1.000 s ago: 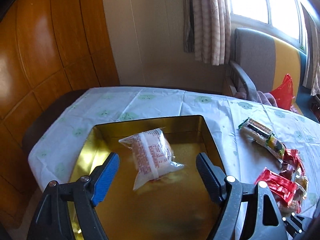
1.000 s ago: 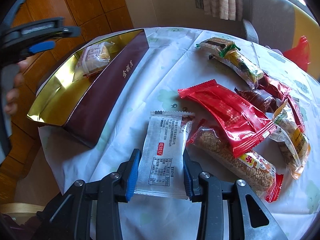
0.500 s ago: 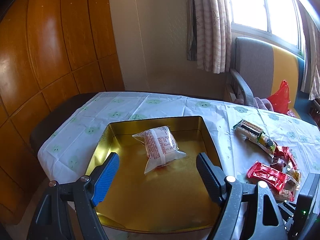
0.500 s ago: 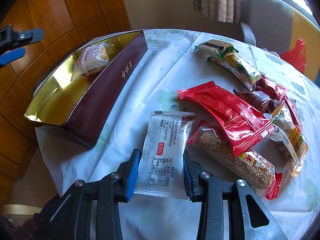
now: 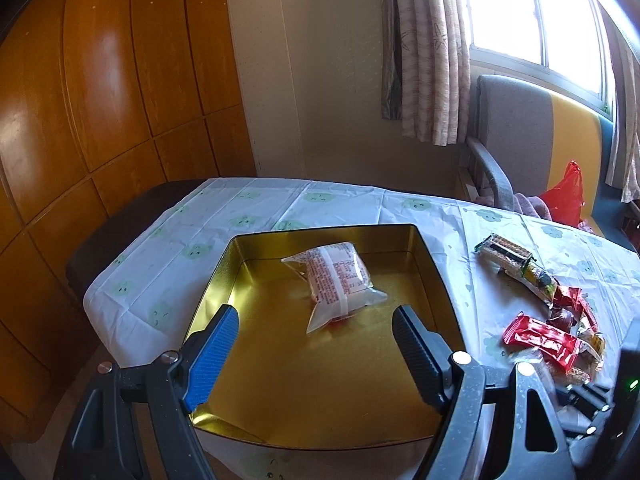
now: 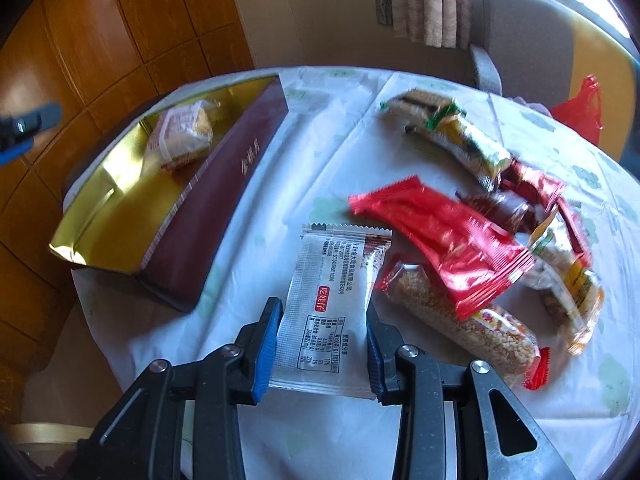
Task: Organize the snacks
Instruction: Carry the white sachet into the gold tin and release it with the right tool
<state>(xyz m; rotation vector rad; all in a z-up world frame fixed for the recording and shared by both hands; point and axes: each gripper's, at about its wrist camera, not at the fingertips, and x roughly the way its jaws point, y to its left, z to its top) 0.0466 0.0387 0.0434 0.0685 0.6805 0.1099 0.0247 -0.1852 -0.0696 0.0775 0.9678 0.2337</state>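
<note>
An open gold tin with maroon sides sits on the left of the table. One clear packet with red print lies inside it, toward the far wall. My left gripper hovers open above the tin's near half, nothing between its fingers. In the right wrist view my right gripper is shut on the near half of a white sachet, pads pressed against its two long edges. The sachet stays sharp while the table behind it is blurred.
A heap of snacks lies right of the sachet: a red foil packet, a clear grain bar, a green-tipped bar and several small wrappers. A flowered cloth covers the table. Wood panelling stands left, a chair behind.
My left gripper has drawn back and slightly up from the tin, which now looks smaller and whole. The right gripper keeps its grip on the white sachet; its view has blurred.
</note>
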